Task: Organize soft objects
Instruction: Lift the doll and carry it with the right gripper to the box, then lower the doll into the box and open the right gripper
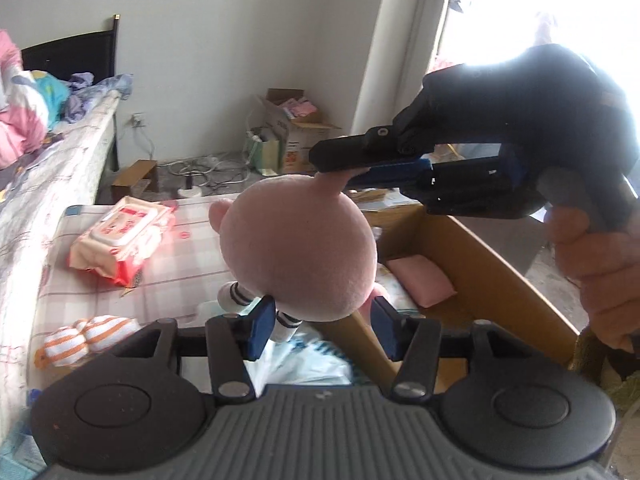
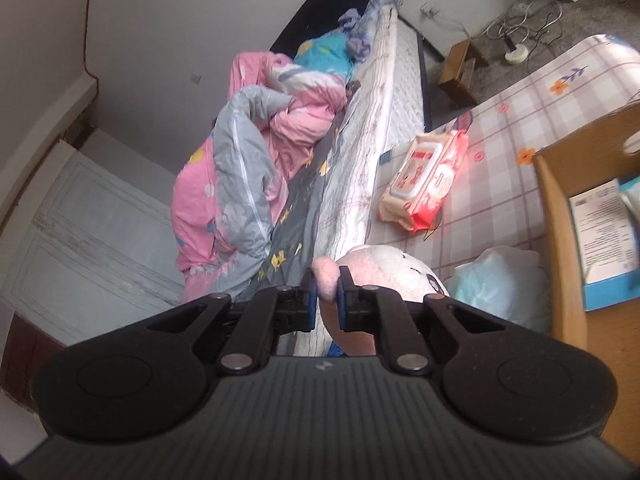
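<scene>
A pink plush toy (image 1: 300,248) with a round head and striped legs hangs in the air over the checked bedding. My right gripper (image 1: 332,170) comes in from the right, held by a hand, and is shut on the toy's ear. The right wrist view shows that ear pinched between the blue pads of the right gripper (image 2: 326,284), with the plush toy's pale face (image 2: 392,268) just beyond. My left gripper (image 1: 322,320) sits below the toy. Its jaws stand apart on either side of the toy's lower part and do not press on it.
An open cardboard box (image 1: 492,268) at the right holds a small pink cushion (image 1: 420,280). A pack of wet wipes (image 1: 124,236) and an orange-striped soft item (image 1: 88,336) lie on the checked sheet. A plastic bag (image 2: 496,280) lies by the box. A quilt (image 2: 248,176) is heaped on the bed.
</scene>
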{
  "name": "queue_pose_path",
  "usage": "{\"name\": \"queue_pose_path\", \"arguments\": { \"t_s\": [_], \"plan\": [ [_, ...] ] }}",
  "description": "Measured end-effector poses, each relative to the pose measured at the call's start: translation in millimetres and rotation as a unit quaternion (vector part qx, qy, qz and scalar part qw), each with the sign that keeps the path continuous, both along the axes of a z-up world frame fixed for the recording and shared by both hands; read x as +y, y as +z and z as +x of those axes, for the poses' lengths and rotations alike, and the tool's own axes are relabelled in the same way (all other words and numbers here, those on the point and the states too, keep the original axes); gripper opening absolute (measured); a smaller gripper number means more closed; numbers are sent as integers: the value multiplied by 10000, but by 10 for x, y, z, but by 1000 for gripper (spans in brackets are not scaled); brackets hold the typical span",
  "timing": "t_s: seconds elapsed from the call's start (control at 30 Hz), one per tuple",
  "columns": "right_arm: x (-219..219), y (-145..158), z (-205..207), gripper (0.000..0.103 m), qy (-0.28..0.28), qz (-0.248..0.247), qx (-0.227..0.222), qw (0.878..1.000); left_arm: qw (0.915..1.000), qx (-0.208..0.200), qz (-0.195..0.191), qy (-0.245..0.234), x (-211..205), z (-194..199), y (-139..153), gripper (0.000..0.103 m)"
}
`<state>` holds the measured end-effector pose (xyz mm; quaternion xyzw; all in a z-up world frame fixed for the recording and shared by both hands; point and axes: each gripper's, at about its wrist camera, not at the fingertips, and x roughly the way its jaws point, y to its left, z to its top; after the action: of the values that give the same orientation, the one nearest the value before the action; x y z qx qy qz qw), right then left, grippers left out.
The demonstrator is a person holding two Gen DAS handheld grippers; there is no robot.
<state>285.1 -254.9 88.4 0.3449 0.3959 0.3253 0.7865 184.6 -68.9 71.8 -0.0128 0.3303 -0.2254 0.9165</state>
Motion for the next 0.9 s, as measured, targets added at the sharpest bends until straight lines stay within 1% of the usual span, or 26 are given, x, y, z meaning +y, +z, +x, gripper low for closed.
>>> {"name": "queue_pose_path", "arguments": {
  "t_s": [0.1,0.2,0.33,0.43,0.53,0.6,0.7,0.8,0.83,0.9],
  "plan": [
    [-511,24,-166,8,-530,-16,-26,9986,9995,30,17,-301,-297,-3,-60,55],
    [-993,-55,-326,8,-1052,-75,87,9944,9990,153,11,-429,-415,-5,-176,55],
    [-1464,-263,-510,9,-1623,-281,265,9860,9991,272,120,-316,-360,-34,-319,55],
    [-1637,-457,-571,9,-2018,-550,344,9773,9990,382,197,-122,-222,-19,-391,55],
    [-1628,-748,-525,9,-2383,-870,555,9657,9986,461,228,120,-62,-6,-446,55],
    [-1494,-1003,-407,9,-2408,-943,847,9623,9981,488,241,277,58,-26,-463,55],
    [-1200,-1307,-219,9,-2243,-929,1197,9627,9973,522,220,469,192,-40,-458,55],
    [-904,-1517,-90,9,-1953,-668,1492,9670,9967,520,224,574,266,-79,-437,55],
    [-798,-1547,-60,9,-1884,-613,1531,9681,9967,514,234,587,287,-93,-430,55],
    [-654,-1552,-22,11,-1857,-629,1444,9699,9966,517,239,596,313,-110,-421,55]
  ]
}}
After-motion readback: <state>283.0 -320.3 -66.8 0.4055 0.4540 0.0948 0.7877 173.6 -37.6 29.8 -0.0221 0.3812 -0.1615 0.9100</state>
